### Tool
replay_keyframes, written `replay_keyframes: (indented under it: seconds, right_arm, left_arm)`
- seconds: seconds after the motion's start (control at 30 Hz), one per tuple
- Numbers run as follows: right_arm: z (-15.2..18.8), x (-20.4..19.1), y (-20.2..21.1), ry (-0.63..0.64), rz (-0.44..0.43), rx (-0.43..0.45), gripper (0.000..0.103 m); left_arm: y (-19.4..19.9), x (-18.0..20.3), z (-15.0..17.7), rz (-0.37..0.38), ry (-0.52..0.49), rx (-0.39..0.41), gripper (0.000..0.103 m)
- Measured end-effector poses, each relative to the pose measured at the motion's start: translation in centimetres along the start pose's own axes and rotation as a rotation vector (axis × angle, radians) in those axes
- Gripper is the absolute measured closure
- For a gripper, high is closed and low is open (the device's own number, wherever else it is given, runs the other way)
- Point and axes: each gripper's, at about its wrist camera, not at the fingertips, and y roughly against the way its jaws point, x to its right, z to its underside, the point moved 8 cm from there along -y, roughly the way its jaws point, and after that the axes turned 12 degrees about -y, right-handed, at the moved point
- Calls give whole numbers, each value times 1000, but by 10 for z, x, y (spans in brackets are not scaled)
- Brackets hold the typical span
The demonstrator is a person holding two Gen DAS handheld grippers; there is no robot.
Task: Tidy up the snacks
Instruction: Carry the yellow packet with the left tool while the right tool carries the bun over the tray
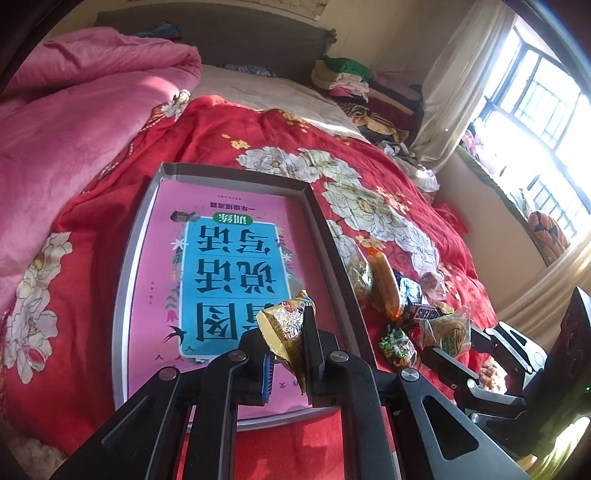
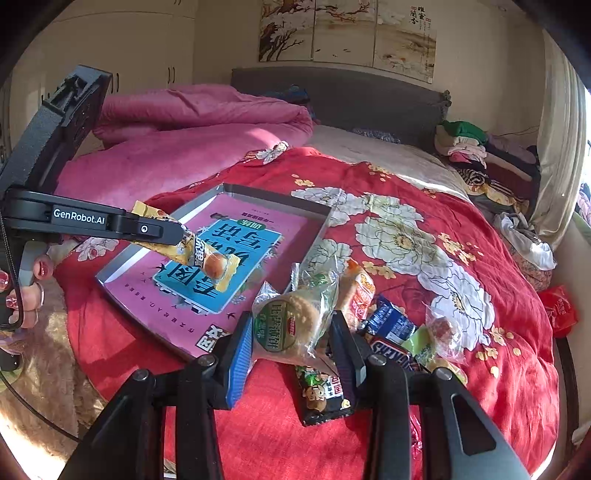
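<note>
Left gripper [image 1: 286, 343] clamps a yellow snack packet [image 2: 201, 251] over the tray [image 2: 122, 258]; right gripper [image 2: 291, 343] grips a biscuit pack [image 2: 291, 325].

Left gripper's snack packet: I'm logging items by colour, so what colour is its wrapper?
Yellow snack packet, clearest in the right wrist view.

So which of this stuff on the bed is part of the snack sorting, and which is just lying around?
Part of the job:
- yellow snack packet in the left gripper
- clear-wrapped biscuit in the right gripper
- grey tray
- snack pile beside it

Just lying about:
- pink quilt
- folded clothes
- wall painting
</note>
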Motion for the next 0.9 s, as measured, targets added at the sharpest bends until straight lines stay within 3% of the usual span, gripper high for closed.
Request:
replay_keyframes:
  seconds: [0.13, 0.53, 0.9]
  right_arm:
    - [-3, -14, -8, -32, -59, -24, 62]
    - [-8, -43, -34, -18, -100, -79, 62]
    - [-1, -58, -63, -49, -143, -165, 62]
  left_arm:
    - [8, -15, 6, -26, 24, -4, 90]
    - [19, -38, 21, -68, 50, -23, 90]
    - [3, -48, 37, -5, 104, -71, 90]
